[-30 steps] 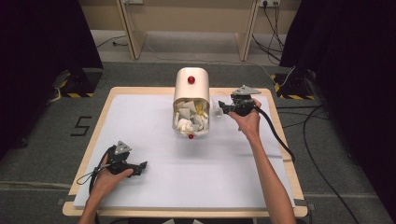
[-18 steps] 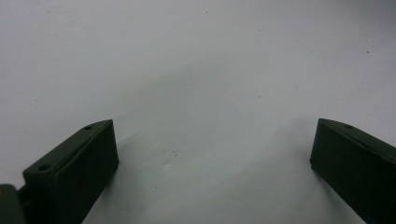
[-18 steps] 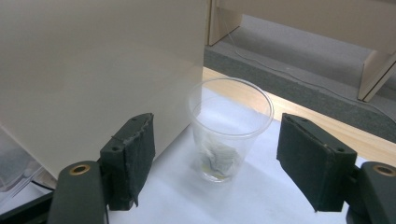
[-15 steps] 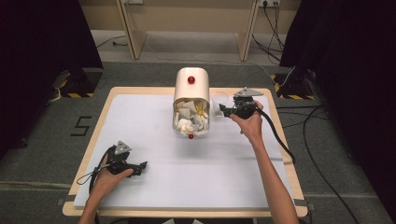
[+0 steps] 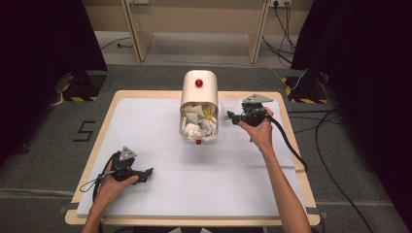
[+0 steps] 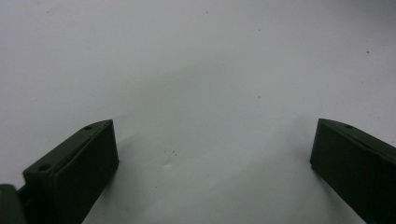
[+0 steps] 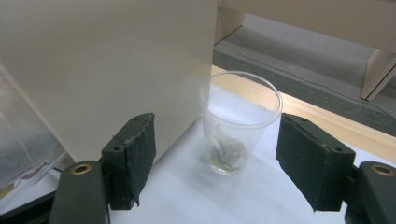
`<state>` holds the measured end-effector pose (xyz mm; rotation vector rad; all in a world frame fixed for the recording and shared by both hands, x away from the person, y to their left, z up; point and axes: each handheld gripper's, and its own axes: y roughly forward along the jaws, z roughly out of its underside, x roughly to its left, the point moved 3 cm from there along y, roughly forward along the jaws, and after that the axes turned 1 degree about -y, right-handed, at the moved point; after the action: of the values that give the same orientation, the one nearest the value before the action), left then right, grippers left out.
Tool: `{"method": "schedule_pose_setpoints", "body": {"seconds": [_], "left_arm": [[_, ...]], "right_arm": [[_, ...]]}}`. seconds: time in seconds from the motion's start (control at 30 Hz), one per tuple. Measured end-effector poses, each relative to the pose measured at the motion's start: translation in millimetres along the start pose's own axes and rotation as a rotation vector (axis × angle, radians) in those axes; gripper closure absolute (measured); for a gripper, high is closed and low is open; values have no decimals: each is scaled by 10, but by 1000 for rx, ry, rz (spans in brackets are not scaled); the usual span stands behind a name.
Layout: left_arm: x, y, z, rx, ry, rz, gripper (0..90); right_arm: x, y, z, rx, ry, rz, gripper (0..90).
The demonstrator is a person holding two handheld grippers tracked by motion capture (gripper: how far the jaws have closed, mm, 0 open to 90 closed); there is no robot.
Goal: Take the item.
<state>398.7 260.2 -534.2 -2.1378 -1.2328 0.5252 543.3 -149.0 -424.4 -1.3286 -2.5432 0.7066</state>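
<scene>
Right gripper (image 5: pixel 232 116) drawn slightly back toward table's right edge since a second ago; jaws apart, aimed at clear plastic cup (image 7: pixel 240 122) holding crumpled scrap. Cup upright on white mat (image 5: pixel 165 194), just beside cream bin (image 5: pixel 198 92) with paper waste, between spread jaws but ahead of them, untouched. Judgement: approach to cup pending. Left gripper (image 5: pixel 145 174) rests on mat, jaws apart, well apart from cup.

Wood-rimmed table (image 5: pixel 97 145), white mat (image 5: pixel 160 141); on it a cream bin (image 5: pixel 199 92), clear cup (image 5: pixel 228 104), perhaps touching.
</scene>
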Motion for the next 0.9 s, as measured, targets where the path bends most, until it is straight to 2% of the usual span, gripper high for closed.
{"method": "schedule_pose_setpoints", "body": {"seconds": [0.3,0.6,0.9], "left_arm": [[0,-1,0,0,0,0,0],[0,0,0,0,0,0,0],[-1,0,0,0,0,0,0]], "right_arm": [[82,-89,81,27,-25,9,282],[121,-252,273,33,-10,8,281],[203,-362,419,30,-21,7,280]]}}
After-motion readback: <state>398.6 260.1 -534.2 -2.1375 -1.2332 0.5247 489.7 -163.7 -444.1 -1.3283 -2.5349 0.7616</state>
